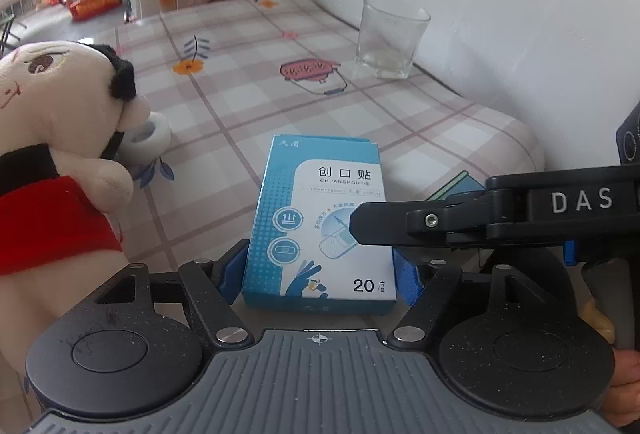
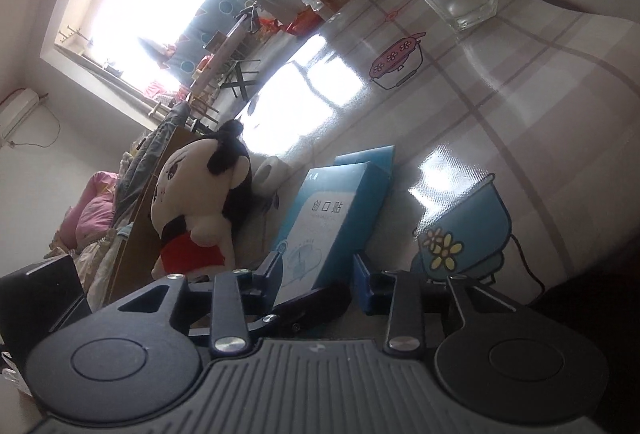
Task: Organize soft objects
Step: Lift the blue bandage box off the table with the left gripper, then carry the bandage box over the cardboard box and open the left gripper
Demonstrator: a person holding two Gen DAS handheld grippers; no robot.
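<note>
Checked tablecloth point(image 1: 240, 94). Both grippers, left point(image 1: 320, 270) and right point(image 2: 316, 274), clamp the plaster box point(image 1: 320, 234). Doll point(image 1: 60, 154), tape roll point(image 1: 148, 138) unsorted; task barely begun.

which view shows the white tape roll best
Neither is ideal, but the left wrist view is clearer: the white tape roll lies on the tablecloth behind the plush doll, partly hidden by it. The right wrist view shows it smaller and dimmer, between the doll and the blue box.
</note>
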